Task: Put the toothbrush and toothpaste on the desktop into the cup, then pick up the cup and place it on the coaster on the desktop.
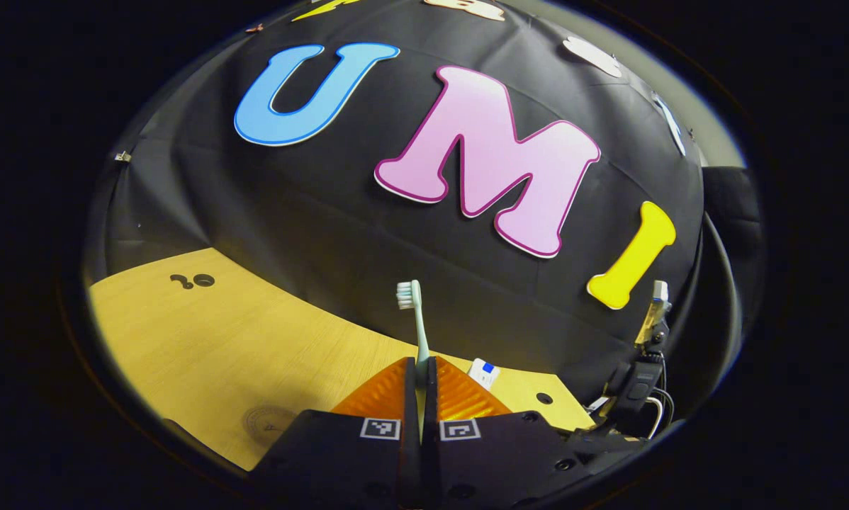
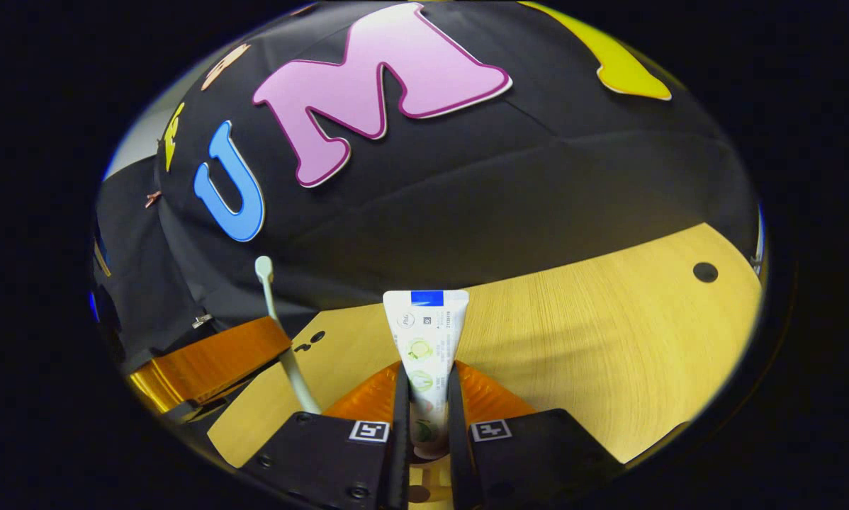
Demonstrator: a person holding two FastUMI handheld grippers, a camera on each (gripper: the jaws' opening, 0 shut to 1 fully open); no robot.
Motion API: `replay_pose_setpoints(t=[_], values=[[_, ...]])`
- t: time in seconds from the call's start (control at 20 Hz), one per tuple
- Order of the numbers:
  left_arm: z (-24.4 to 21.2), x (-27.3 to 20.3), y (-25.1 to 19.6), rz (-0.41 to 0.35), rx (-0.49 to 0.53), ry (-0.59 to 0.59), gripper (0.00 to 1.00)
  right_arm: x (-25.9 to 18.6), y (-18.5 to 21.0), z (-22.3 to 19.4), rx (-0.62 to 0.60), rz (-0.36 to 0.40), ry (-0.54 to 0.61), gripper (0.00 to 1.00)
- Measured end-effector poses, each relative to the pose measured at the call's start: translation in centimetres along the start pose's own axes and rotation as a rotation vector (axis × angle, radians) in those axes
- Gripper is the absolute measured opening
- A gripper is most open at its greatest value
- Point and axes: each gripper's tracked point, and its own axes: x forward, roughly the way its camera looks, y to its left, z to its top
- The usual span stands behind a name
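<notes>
Left gripper: jaws nearly closed, clamped on the toothbrush handle. Brush stands upright, bristle head up, lifted off the desktop.

Right gripper: jaws narrowly apart, pinching the toothpaste tube between them. Tube points forward and up, flat crimped end away from the camera, held above the desktop.

In the right gripper view the left gripper sits just to the left with the toothbrush sticking up from it. In the left gripper view a bit of the toothpaste peeks past its right finger.

Further out: bare wood desktop, a faint round mark on it near the left gripper, possibly the coaster, can't confirm.

Progress: both items in hand, neither in the cup. Left to do: drop both in, move the cup onto the coaster.
</notes>
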Motion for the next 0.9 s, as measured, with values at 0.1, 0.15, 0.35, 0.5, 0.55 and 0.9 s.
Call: replay_pose_setpoints(t=[0.1, 0.15, 0.35, 0.5, 0.55, 0.9], values=[[-0.4, 1.1, 0.3, -0.006, 0.004, -0.031, 0.06, -0.2, -0.5, -0.5, -0.008, 0.004, -0.013, 0.27], [-0.9, 1.4, 0.5, -0.001, 0.008, -0.027, 0.06, -0.2, -0.6, -0.9, -0.009, 0.001, 0.001, 0.21], [-1.5, 2.4, 0.4, -0.002, 0.009, -0.046, 0.06, -0.6, -0.1, -1.2, 0.046, 0.033, 0.026, 0.47], [-2.2, 2.1, 0.4, -0.007, -0.012, -0.055, 0.06, -1.3, -0.4, 0.1, 0.125, 0.042, 0.015, 0.53], [-2.4, 2.4, 0.6, 0.003, -0.002, -0.049, 0.06, -1.6, -0.4, 0.7, 0.157, 0.052, 0.002, 0.55], [-4.3, 2.9, 0.9, 0.02, 0.031, -0.053, 0.06, -5.3, -3.3, 2.7, 0.149, 0.008, -0.057, 0.59]])
